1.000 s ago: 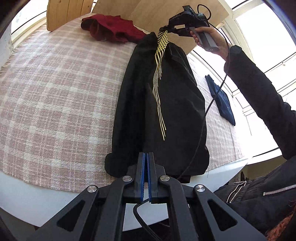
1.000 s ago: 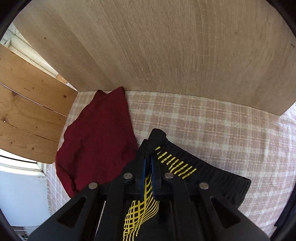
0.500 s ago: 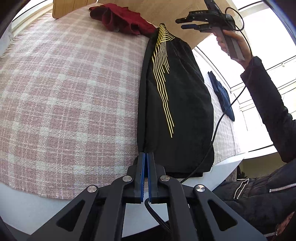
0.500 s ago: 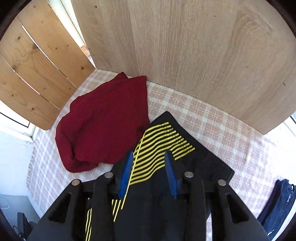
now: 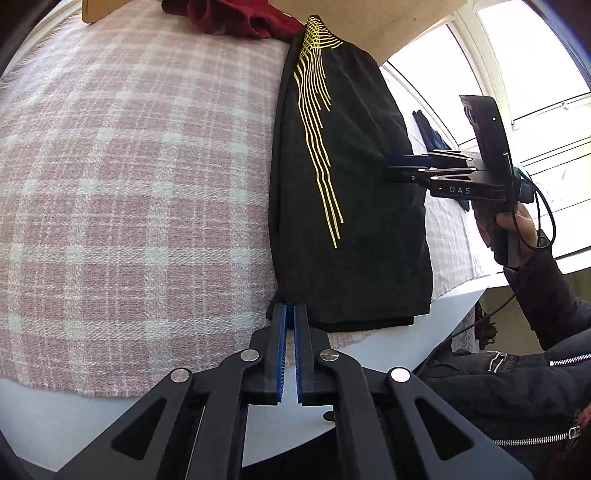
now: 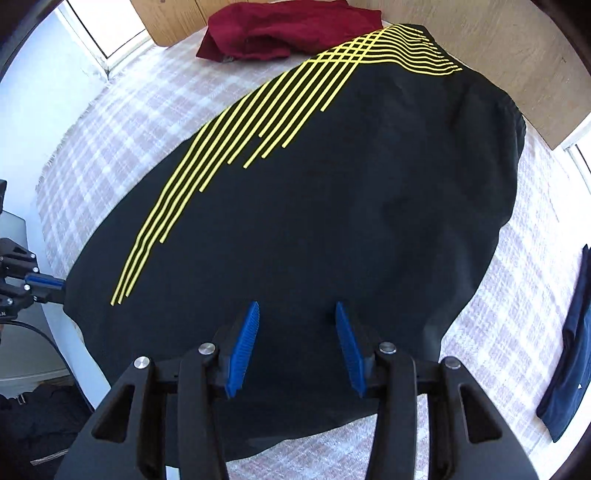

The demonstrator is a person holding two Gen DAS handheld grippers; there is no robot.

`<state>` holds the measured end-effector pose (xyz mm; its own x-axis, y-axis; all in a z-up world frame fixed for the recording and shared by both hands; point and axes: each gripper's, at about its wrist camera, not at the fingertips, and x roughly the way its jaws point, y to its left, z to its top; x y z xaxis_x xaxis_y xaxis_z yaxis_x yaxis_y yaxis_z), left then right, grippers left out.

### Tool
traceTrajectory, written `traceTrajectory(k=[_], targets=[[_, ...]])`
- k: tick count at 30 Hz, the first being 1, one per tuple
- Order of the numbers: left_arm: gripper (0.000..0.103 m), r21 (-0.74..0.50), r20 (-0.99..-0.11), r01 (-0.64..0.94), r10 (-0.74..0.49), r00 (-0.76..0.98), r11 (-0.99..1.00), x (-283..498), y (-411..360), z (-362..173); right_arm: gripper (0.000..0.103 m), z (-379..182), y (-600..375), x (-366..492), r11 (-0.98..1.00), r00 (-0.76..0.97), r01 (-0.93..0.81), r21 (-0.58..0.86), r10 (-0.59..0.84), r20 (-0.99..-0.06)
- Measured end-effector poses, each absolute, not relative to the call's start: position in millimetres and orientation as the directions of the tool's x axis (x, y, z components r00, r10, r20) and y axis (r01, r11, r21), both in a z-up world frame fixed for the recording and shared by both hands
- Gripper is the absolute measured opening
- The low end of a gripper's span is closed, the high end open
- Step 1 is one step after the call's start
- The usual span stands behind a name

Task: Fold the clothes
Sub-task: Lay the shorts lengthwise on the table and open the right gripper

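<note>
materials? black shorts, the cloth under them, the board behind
Black shorts: smooth matte fabric, likely synthetic sportswear knit; the yellow stripes look printed on. Checked cloth: coarse woven textile, visible weave, frayed edge; fibre unclear. Board: pale wood or wood-look laminate, grain visible, matte.

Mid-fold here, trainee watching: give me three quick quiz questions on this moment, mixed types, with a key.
1. True or false: the right gripper is open above the black shorts.
2. The left gripper sits at which part of the shorts? A) near corner B) yellow stripes C) far end
3. Fill in: the crumpled garment beyond the shorts is ____.

Key: 1 true; 2 A; 3 red.
</note>
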<state>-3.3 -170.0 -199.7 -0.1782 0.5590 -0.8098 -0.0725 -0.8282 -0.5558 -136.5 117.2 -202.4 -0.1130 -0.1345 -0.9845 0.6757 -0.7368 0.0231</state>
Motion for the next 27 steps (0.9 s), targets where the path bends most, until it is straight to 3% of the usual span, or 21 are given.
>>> traceTrajectory(k=[3, 6, 7, 11, 18, 27], targets=[[0.009, -0.516, -0.835, -0.062, 0.518, -0.184, -0.854, -2.2, -170.6, -192.0, 0.043, -195.7, 132.8, -125.5, -0.76, -0.133, 0.648, 0.039, -0.164, -0.977], [0.038, -0.471, -0.856, -0.059, 0.472, -0.21, -0.88, -0.7, -171.1, -175.5, 0.043, -182.9, 152.4, -108.9, -0.79, -0.159, 0.61, 0.066, -0.204, -0.966], [0.043, -0.471, -0.856, -0.061, 0.473, -0.21, -0.88, -2.3, -168.9, -170.8, 0.043, -178.6, 158.9, -103.3, -0.799, -0.169, 0.597, 0.075, -0.217, -0.962], [0.044, -0.47, -0.861, -0.075, 0.476, -0.178, -0.879, -17.8, -155.4, -167.9, 0.043, -161.9, 185.0, -80.9, -0.832, -0.206, 0.543, 0.116, -0.266, -0.942], [0.044, -0.443, -0.889, -0.142, 0.454, -0.053, -0.885, -28.9, -139.1, -190.0, 0.043, -195.4, 215.1, -19.1, -0.896, -0.064, 0.324, 0.304, -0.341, -0.938], [0.04, -0.462, -0.879, -0.311, 0.475, 0.039, -0.83, -38.4, -136.5, -191.5, 0.044, -196.9, 198.4, -2.8, -0.893, -0.145, 0.129, 0.432, -0.448, -0.882]])
